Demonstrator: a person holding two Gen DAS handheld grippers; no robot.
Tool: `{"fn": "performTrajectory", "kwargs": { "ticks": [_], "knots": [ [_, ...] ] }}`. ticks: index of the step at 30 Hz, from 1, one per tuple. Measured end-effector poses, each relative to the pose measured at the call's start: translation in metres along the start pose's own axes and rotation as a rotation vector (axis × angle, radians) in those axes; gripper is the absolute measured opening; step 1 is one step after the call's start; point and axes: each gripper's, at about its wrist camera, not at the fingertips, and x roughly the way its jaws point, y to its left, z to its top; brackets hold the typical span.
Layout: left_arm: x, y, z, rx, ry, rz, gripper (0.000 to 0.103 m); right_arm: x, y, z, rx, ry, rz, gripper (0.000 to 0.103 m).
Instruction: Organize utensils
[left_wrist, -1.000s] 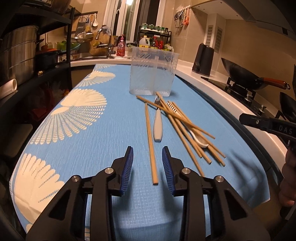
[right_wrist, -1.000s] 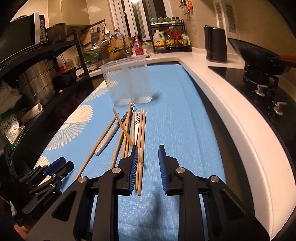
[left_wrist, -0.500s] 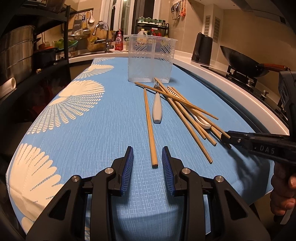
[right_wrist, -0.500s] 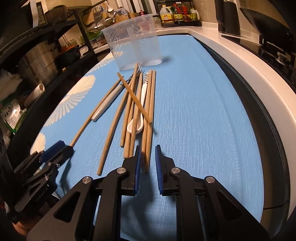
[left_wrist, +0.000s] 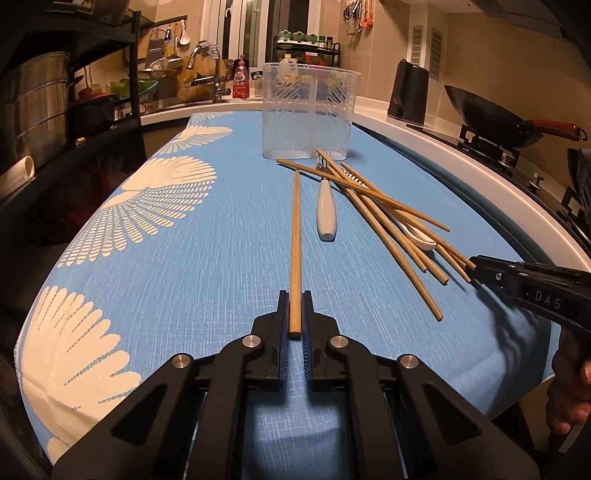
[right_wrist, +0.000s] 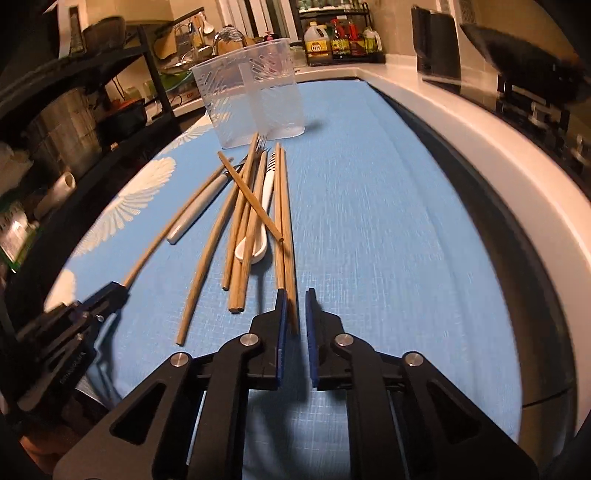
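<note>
Left gripper (left_wrist: 295, 314): low over the blue tablecloth (left_wrist: 221, 258), pointing toward the container, clamped on the near end of a lone chopstick (left_wrist: 295, 236) that lies flat, apart from the pile.
Right gripper (right_wrist: 294, 317): low at the pile's near end, fingers narrowly apart around the tip of the rightmost chopstick (right_wrist: 286, 236); contact cannot be told through motion blur.
Hidden: the white spoon (right_wrist: 255, 236) lies partly under crossed chopsticks; the fork (left_wrist: 326, 206) shows its white handle, tines partly covered.
Container: clear plastic utensil holder (left_wrist: 308, 110), upright beyond the pile, with a divider; no utensils stand inside.
</note>
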Motion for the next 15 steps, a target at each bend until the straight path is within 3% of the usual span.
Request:
{"fn": "performTrajectory", "kwargs": {
  "ticks": [5, 11, 15],
  "knots": [
    [-0.01, 0.014, -0.006, 0.0, -0.006, 0.009, 0.007, 0.0, 0.003, -0.005, -0.006, -0.006, -0.033, 0.005],
    [-0.026, 0.04, -0.018, -0.011, -0.032, 0.057, 0.007, -0.009, -0.001, -0.015, 0.051, -0.061, -0.158, 0.005],
    [-0.028, 0.048, -0.02, -0.015, -0.051, 0.041, 0.008, -0.011, 0.0, -0.019, 0.075, -0.085, -0.161, 0.008]
  ]
}}
